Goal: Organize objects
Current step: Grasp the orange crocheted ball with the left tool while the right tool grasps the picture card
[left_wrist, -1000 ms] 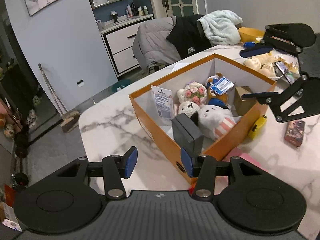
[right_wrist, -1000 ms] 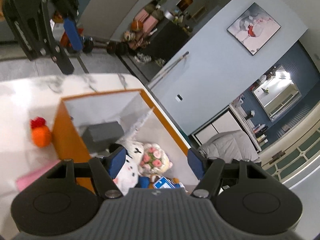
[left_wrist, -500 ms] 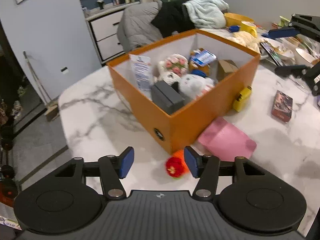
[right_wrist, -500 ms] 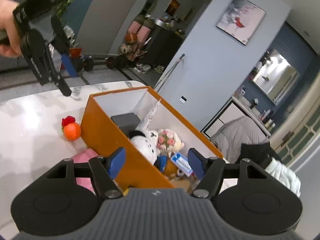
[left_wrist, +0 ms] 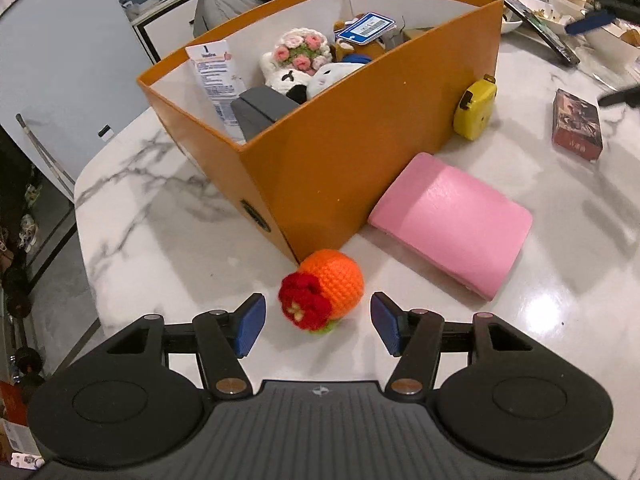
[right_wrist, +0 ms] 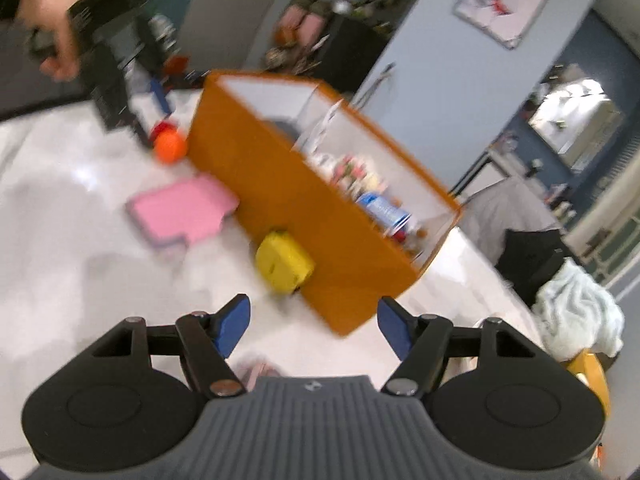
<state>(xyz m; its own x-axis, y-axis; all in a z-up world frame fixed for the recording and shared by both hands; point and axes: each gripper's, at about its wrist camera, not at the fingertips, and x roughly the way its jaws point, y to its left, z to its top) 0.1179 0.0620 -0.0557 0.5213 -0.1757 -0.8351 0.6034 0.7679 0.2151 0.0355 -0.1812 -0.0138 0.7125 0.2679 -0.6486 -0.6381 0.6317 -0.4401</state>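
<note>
A crocheted orange fruit (left_wrist: pixel 332 294) with a red flower on its near side sits on the white marble table (left_wrist: pixel 168 248), right at the near corner of the orange box (left_wrist: pixel 360 148) and between the spread tips of my left gripper (left_wrist: pixel 318 330). Its blue pads (left_wrist: pixel 250 330) stand wide apart on either side of the fruit, not touching it. Just beside the fruit to the right, a pink pouch (left_wrist: pixel 452 226) lies flat with one edge against the box wall. Farther along that wall a yellow tape measure (left_wrist: pixel 476 106) leans against the box, and a small dark card box (left_wrist: pixel 576 124) lies apart from it on the table. Inside the orange box I see plush toys (left_wrist: pixel 304 60), a white tube (left_wrist: pixel 212 76) standing against the inner wall and a dark grey case (left_wrist: pixel 260 110). My right gripper (right_wrist: pixel 314 326) hangs above the table at the far end of the box, its fingers spread and holding nothing; that view is blurred, with the tape measure just ahead.
</note>
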